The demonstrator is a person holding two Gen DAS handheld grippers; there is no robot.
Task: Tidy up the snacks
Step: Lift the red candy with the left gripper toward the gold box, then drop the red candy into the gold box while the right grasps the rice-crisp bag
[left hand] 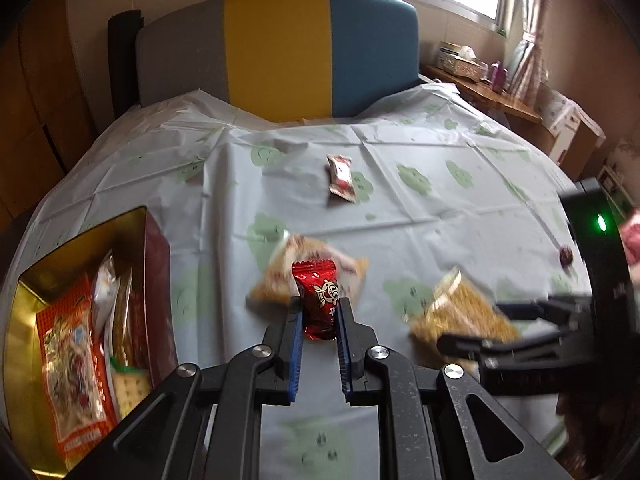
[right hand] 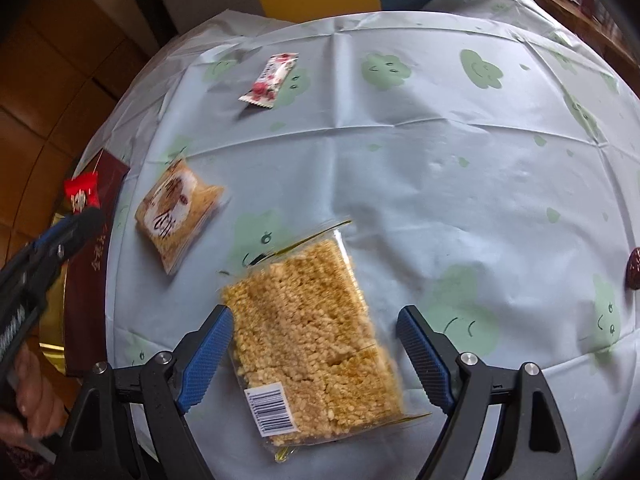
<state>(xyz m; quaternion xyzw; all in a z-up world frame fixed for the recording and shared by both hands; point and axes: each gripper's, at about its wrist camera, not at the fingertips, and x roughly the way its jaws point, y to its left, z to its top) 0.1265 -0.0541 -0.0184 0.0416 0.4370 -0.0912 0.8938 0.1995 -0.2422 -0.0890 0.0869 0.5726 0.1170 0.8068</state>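
My left gripper (left hand: 319, 312) is shut on a small red candy packet (left hand: 319, 300) and holds it above the table; the packet also shows in the right wrist view (right hand: 83, 193). A gold tin box (left hand: 24, 344) with several snack packs stands at the left. My right gripper (right hand: 314, 344) is open, its fingers on either side of a clear pack of yellow rice crisps (right hand: 308, 340) lying on the table; the pack also shows in the left wrist view (left hand: 460, 312). A tan snack pack (right hand: 176, 216) lies left of it. A white-and-red packet (right hand: 270, 80) lies farther back.
The round table (right hand: 440, 180) has a pale blue cloth with green smiley prints. A dark red date (right hand: 634, 264) lies near the right edge. A grey, yellow and blue chair back (left hand: 280, 48) stands behind the table. A wooden desk (left hand: 496, 96) is at the back right.
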